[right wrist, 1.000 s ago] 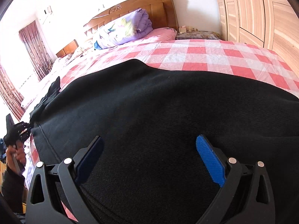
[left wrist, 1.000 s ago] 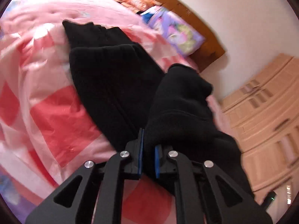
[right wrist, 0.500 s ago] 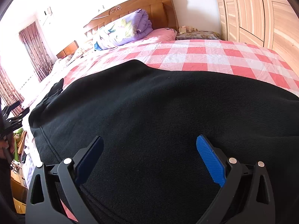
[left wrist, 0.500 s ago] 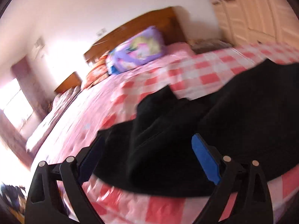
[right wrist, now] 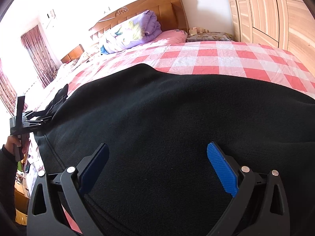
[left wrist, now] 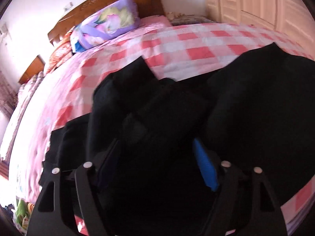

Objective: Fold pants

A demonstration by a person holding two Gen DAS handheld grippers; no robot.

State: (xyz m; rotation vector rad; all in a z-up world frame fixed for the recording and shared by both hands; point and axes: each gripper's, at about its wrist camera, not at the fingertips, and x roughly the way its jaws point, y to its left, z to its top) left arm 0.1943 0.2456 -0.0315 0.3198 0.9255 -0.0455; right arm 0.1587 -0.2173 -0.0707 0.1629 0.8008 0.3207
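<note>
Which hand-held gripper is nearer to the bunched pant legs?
Left. The left hand-held gripper is closing around the bunched pant legs; the right hand-held gripper hovers over the wide part.

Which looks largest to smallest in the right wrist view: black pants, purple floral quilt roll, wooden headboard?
1. Black pants, though nearness to the camera inflates them.
2 and 3. Wooden headboard and purple floral quilt roll: too alike to rank.
</note>
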